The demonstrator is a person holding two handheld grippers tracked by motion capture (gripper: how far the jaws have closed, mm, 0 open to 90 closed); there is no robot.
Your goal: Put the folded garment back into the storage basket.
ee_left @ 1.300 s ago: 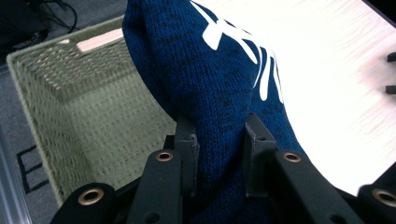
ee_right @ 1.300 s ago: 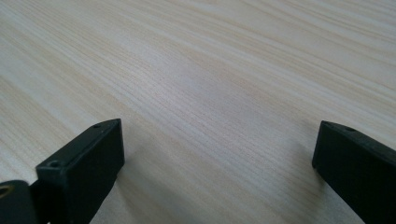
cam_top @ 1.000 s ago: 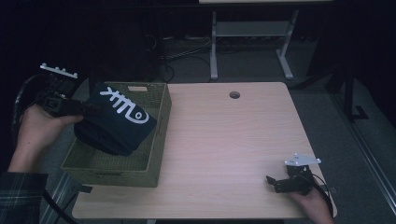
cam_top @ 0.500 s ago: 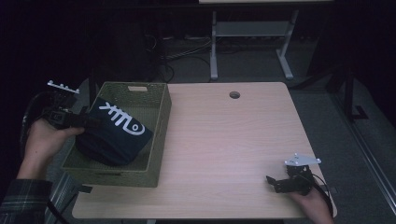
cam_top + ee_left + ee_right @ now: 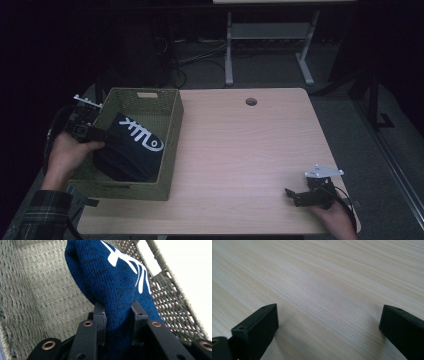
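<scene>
A dark blue knitted garment (image 5: pixel 131 150) with a white printed mark lies partly inside the green woven basket (image 5: pixel 172 132) at the table's left end. My left gripper (image 5: pixel 102 135) reaches over the basket's left wall and is shut on a fold of the blue garment (image 5: pixel 117 290); the cloth bulges between the two black jaws. My right gripper (image 5: pixel 292 195) rests low at the table's front right corner, held by a hand. Its jaws stand wide apart over bare wood (image 5: pixel 324 302) with nothing between them.
The light wooden table (image 5: pixel 250 150) has a round cable hole (image 5: pixel 251 101) near its far edge. The basket's woven floor (image 5: pixel 42 290) shows to the left of the garment. A white metal desk frame (image 5: pixel 270 35) stands behind on the dark floor.
My left gripper has come down and toward the near left with the garment, which has sunk deeper into the basket. The right gripper has not moved.
</scene>
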